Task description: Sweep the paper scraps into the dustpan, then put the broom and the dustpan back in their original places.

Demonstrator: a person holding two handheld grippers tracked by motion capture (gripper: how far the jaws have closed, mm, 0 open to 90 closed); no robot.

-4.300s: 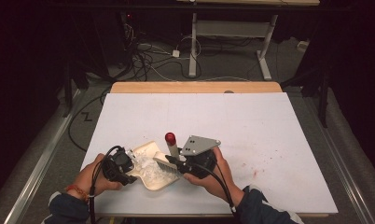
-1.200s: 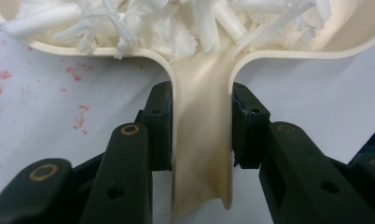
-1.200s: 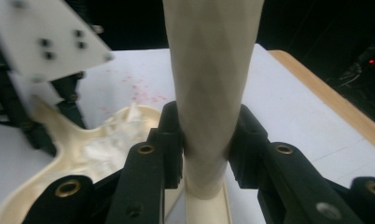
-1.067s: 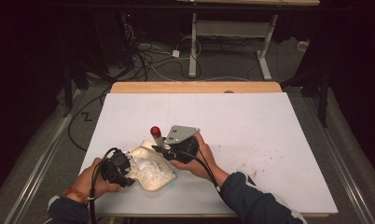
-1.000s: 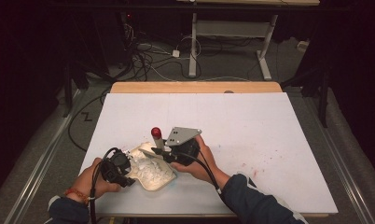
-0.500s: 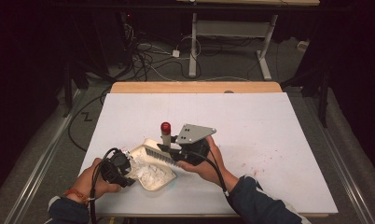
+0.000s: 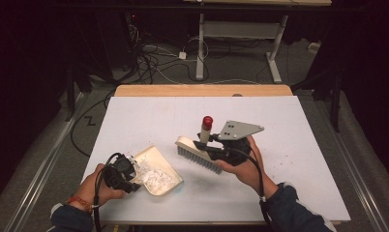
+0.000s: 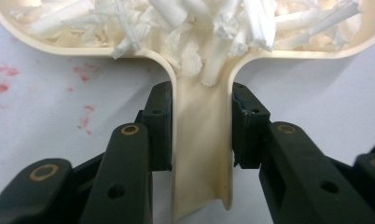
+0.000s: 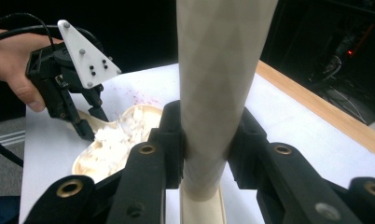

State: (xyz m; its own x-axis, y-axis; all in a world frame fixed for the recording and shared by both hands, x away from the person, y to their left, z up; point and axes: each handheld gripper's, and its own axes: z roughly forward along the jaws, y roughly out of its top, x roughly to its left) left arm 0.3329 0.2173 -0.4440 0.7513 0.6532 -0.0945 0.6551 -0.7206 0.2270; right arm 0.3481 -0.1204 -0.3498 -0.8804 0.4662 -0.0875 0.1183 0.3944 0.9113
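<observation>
A cream dustpan (image 7: 158, 169) full of white paper shreds (image 7: 156, 176) lies near the table's front left. My left gripper (image 7: 127, 175) is shut on the dustpan's handle (image 8: 202, 154), the pads pressing both its sides. A hand brush (image 7: 198, 153) with a cream back, grey bristles and a red-tipped handle (image 7: 207, 126) hangs just above the table, to the right of the pan. My right gripper (image 7: 204, 145) is shut on that brush handle (image 9: 220, 93). From the right gripper view, the dustpan (image 9: 115, 144) and the left gripper (image 9: 90, 123) lie beyond the brush.
The white table top (image 7: 289, 125) has faint red specks at the right (image 7: 291, 157) and beside the pan (image 8: 83, 121). A wooden strip (image 7: 202, 90) runs along its far edge. Cables and a metal stand sit on the dark floor behind.
My right gripper has carried the brush to the right and slightly up, away from the dustpan. The left gripper and the pan have stayed put.
</observation>
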